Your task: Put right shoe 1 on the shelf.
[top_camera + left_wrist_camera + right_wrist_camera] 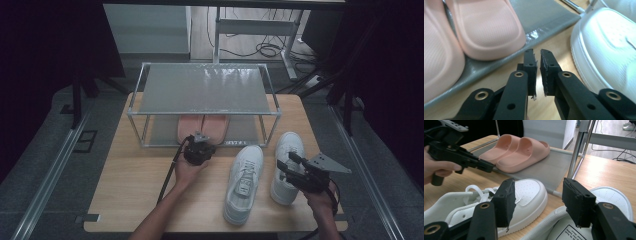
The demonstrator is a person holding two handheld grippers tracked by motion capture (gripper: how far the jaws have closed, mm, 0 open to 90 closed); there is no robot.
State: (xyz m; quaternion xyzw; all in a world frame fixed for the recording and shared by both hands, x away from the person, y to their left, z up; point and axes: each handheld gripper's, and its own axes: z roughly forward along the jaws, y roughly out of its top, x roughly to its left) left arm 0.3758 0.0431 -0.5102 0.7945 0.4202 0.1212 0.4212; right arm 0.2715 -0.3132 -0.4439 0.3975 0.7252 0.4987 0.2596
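Note:
A pair of pink slippers [202, 127] lies on the lower shelf of a metal shoe rack [205, 90]. My left gripper [200, 137] is just in front of them, over the table. In the left gripper view its jaws [537, 53] are a narrow gap apart with nothing between them, short of the near slipper [486, 27]. Two white sneakers [243, 182] [287, 167] lie on the table to the right. My right gripper [287, 164] hovers over the right sneaker [611, 197], its jaws [538, 182] wide open and empty.
The rack's top shelf [200, 75] is bare mesh. Its front right post [576, 152] stands between the slippers and the right sneaker. The wooden table [135, 195] has free room at the front left. Desk legs and cables lie on the floor beyond.

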